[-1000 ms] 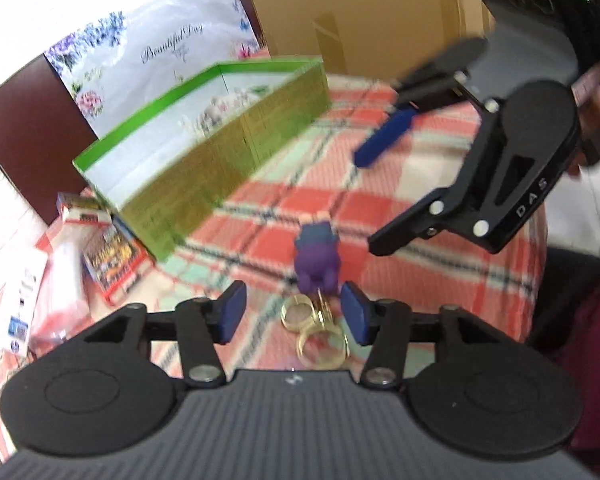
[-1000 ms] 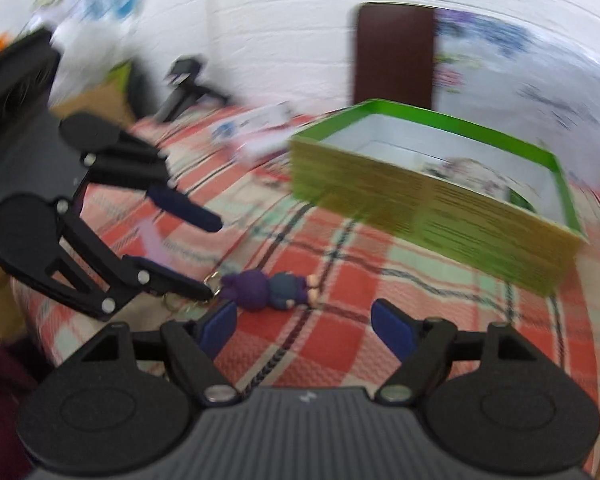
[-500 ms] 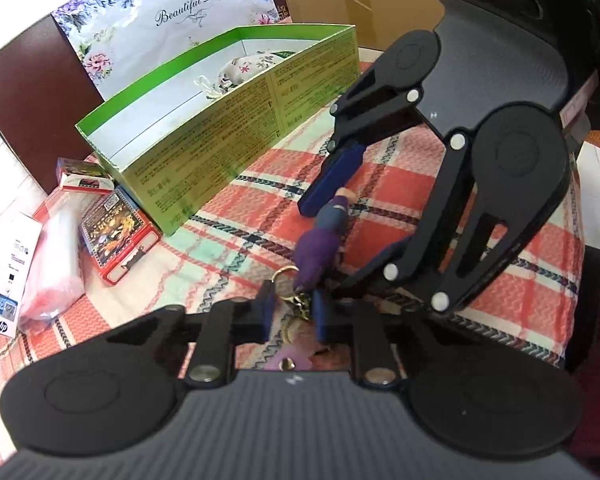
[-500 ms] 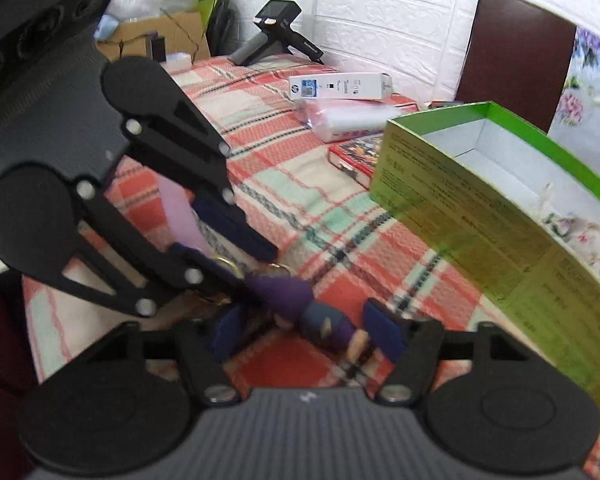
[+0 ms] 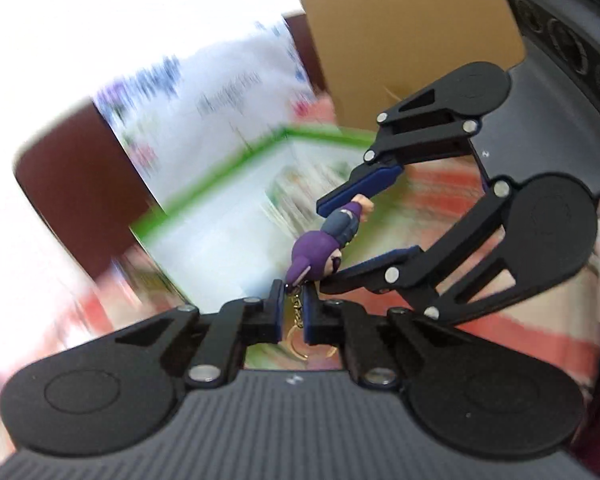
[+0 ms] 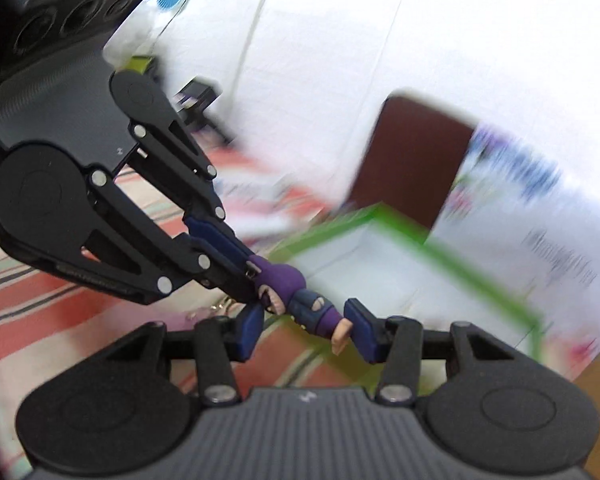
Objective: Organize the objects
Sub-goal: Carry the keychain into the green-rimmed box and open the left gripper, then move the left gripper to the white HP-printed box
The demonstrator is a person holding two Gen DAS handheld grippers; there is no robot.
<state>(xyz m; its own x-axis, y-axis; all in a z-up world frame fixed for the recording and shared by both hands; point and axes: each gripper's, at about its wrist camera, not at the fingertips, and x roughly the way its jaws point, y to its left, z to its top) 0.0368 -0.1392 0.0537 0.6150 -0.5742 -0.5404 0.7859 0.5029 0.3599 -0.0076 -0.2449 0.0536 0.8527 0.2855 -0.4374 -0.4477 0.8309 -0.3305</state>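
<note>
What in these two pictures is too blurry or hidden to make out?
- Left view: what lies inside the green box is smeared by motion blur.
- Left view: the key rings are half hidden behind the left gripper.
- Right view: the doll's face is partly covered by the jaws.
- Both views: the bag's lettering is blurred.

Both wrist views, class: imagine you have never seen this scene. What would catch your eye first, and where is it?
First, the small purple-hooded figurine, held in mid-air between two black grippers. The left gripper is shut on the keychain chain at its head; the right gripper, whose jaws have just been closing, brackets its body. Behind, blurred, lies an open green-rimmed box on a red plaid cloth.
</note>
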